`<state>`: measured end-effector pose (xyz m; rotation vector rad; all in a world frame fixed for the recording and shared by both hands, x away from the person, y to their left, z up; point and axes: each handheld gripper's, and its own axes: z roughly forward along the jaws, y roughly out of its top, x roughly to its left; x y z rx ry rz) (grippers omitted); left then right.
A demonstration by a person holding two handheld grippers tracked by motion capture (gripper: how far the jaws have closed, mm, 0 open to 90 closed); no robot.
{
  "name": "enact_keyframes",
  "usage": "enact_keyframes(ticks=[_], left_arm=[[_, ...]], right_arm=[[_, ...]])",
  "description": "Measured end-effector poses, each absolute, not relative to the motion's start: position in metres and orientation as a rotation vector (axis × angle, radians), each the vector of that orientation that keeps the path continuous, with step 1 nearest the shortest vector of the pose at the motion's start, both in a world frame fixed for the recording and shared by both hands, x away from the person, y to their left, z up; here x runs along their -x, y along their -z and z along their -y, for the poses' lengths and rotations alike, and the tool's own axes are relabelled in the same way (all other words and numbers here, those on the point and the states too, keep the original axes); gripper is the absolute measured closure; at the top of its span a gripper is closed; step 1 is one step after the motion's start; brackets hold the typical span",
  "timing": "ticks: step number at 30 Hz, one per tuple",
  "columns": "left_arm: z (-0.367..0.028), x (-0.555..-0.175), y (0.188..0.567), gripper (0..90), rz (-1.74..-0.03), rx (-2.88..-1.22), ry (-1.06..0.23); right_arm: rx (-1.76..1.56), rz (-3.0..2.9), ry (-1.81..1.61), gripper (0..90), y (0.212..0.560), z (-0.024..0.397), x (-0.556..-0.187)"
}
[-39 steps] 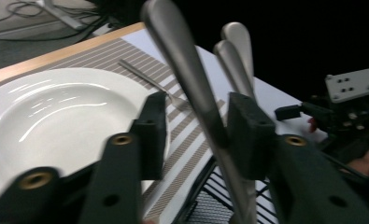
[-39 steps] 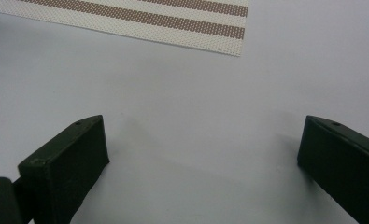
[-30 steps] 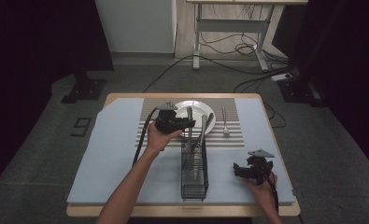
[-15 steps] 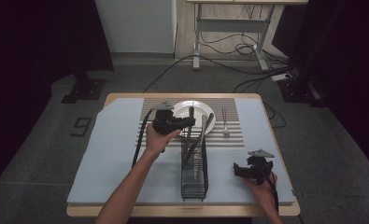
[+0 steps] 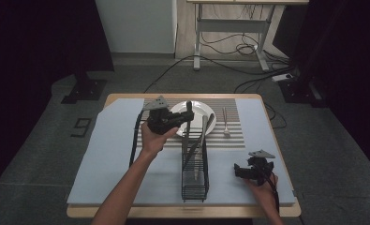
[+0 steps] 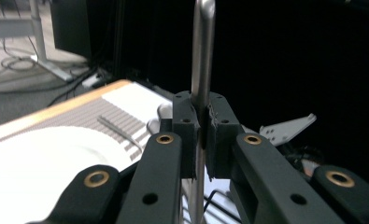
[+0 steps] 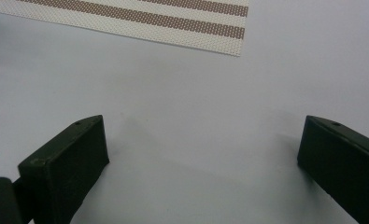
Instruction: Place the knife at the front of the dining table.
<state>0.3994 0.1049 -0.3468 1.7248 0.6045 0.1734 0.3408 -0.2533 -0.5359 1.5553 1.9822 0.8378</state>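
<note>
In the high view, just above the centre of the frame, the left gripper (image 5: 188, 117) had its jaws clamped on the metal handle of a utensil (image 6: 202, 60), and the left gripper view showed that handle pinched upright between the pads, its rounded end reaching the top of the frame. The grip sat mid-handle, which probably kept the piece vertical so it could clear the bars of the black wire rack (image 5: 195, 164) standing at lower centre (what kind of utensil it was could not be told, its working end being hidden). Behind it lay a white plate (image 5: 199, 110) and a fork (image 5: 225, 123) on the striped mat (image 5: 248, 122). At lower right the right gripper (image 5: 241, 171) rested with jaws spread wide over bare blue table cover (image 7: 196, 121), apparently kept out of the way.
</note>
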Motion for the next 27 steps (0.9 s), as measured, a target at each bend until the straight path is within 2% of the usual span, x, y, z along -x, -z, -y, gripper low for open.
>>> enact_keyframes(ticks=[15, 20, 27], left_arm=[[-0.143, -0.370, 0.295, 84.0, -0.594, -1.606, -0.297], [-0.151, -0.369, 0.295, 84.0, -0.636, -1.609, -0.327], [-0.162, -0.371, 0.316, 84.0, -0.736, -1.649, -0.382]], right_arm=[[-1.555, -1.978, -0.838, 1.3, 0.536, 0.253, -0.341], [-1.557, -1.977, -0.839, 1.3, 0.536, 0.253, -0.341], [-1.559, -1.978, -0.837, 1.3, 0.536, 0.253, -0.341]])
